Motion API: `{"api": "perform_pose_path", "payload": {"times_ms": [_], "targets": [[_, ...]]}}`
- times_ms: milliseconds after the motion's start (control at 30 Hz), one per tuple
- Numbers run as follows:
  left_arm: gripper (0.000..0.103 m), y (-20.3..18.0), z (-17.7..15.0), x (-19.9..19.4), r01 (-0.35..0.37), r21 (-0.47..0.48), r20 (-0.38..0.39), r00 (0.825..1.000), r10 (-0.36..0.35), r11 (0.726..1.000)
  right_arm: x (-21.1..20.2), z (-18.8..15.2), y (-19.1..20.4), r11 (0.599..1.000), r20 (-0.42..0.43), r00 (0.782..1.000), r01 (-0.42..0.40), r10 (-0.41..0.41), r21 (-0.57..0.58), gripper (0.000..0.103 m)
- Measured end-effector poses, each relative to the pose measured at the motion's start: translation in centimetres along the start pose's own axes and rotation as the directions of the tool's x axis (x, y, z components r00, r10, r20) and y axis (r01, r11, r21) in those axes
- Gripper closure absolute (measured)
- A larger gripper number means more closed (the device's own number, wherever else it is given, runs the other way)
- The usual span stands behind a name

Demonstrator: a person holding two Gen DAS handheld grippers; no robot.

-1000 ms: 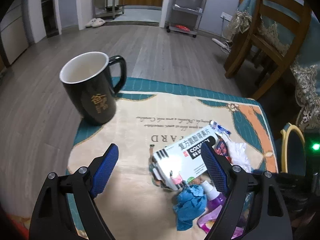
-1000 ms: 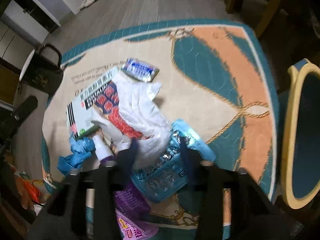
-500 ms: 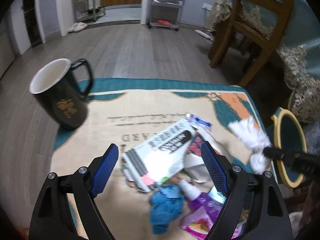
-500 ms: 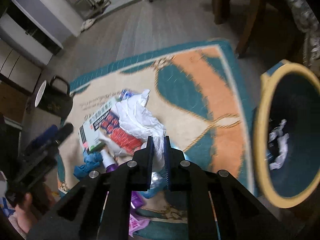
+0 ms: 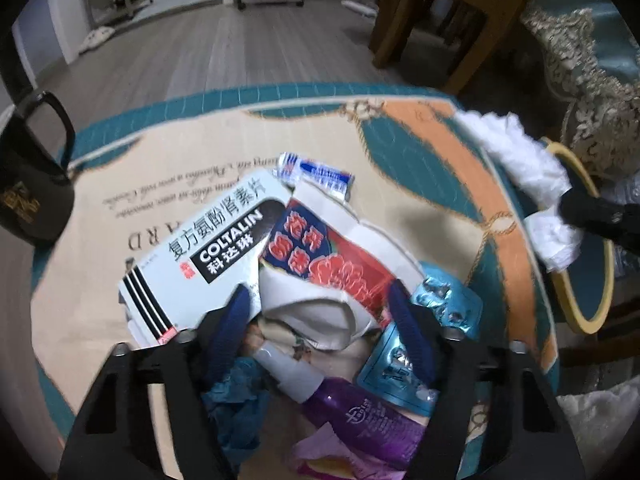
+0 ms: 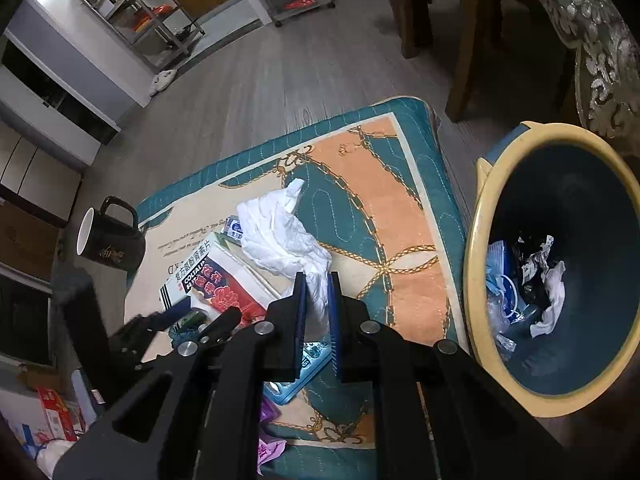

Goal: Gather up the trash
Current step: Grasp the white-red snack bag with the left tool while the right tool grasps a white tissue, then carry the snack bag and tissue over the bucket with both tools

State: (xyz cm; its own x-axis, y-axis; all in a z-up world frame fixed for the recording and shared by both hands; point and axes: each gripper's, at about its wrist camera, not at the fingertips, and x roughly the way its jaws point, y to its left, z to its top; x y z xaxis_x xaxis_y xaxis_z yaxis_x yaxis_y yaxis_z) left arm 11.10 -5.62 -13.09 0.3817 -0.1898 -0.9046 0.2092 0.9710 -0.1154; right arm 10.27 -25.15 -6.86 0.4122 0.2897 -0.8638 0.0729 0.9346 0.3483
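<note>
right gripper [image 6: 317, 308]: pressed together on the white tissue [image 6: 280, 236], pinching its lower end; the wad now hangs clear above the mat [image 6: 400, 200], where a second ago it lay on the pile.
what that means: I judge the pick is done; next is the carry right to the trash bin [image 6: 476, 248], which already holds scraps and stands just off the mat's right edge.
left gripper [image 5: 320, 320]: half spread, jaws have just been closing, straddling the red-and-white torn carton [image 5: 328, 256]; pads not yet pressing it as far as I see.
left change: the view has come down onto the pile; a second ago the mug sat mid-frame, now the black mug [image 5: 28, 196] is at the far-left edge.
trash left on mat: Coltalin box [image 5: 200, 252], small blue-white packet [image 5: 316, 172] at the far side, blue blister packs [image 5: 424, 344], purple spray bottle [image 5: 352, 408], crumpled blue paper [image 5: 236, 412] nearest.
in the way: items overlap, so the carton may drag the box or bottle.
around: wooden chair [image 5: 444, 28] beyond the mat, shelves at the far wall.
</note>
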Motion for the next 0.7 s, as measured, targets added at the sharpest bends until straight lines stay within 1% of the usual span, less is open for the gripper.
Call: {"api": "perform_pose_path", "payload": {"times_ms": [33, 67, 200, 333, 400, 500, 567, 700], "targets": [[0.041, 0.0, 0.0, -0.1, -0.002, 0.004, 0.005, 1.000, 0.002, 1.000, 0.0, 0.0, -0.1, 1.000, 0.001, 1.000, -0.001, 0.001, 0.000, 0.093], [0.047, -0.1, 0.0, -0.1, 0.003, 0.005, 0.004, 1.000, -0.003, 1.000, 0.0, 0.1, -0.1, 1.000, 0.002, 1.000, 0.000, 0.000, 0.001, 0.093], [0.054, 0.0, -0.1, -0.7, 0.003, 0.006, 0.019, 1.000, -0.003, 1.000, 0.0, 0.3, -0.3, 1.000, 0.009, 1.000, -0.005, 0.005, 0.007, 0.093], [0.055, 0.3, 0.0, -1.9, -0.004, 0.005, 0.052, 0.999, 0.004, 1.000, -0.2, 0.4, 0.1, 1.000, 0.018, 1.000, -0.008, 0.008, -0.002, 0.093], [0.055, 0.3, 0.2, -2.7, -0.021, 0.002, 0.080, 0.997, 0.021, 1.000, -0.3, 0.4, 0.2, 1.000, 0.023, 1.000, -0.004, 0.004, -0.008, 0.093], [0.055, 0.6, 0.6, -3.7, -0.023, -0.011, 0.114, 0.993, 0.024, 1.000, -0.6, 0.6, 0.0, 1.000, 0.033, 0.999, -0.007, 0.007, -0.001, 0.093], [0.055, 0.5, 1.2, -4.5, -0.021, -0.014, 0.132, 0.991, 0.023, 1.000, -1.1, 0.7, -0.2, 1.000, 0.041, 0.999, -0.007, 0.007, 0.001, 0.093], [0.055, -0.6, 2.1, -6.1, -0.006, -0.007, 0.165, 0.986, 0.008, 1.000, -3.3, 1.0, -0.9, 1.000, 0.061, 0.998, 0.007, -0.007, -0.003, 0.093]]}}
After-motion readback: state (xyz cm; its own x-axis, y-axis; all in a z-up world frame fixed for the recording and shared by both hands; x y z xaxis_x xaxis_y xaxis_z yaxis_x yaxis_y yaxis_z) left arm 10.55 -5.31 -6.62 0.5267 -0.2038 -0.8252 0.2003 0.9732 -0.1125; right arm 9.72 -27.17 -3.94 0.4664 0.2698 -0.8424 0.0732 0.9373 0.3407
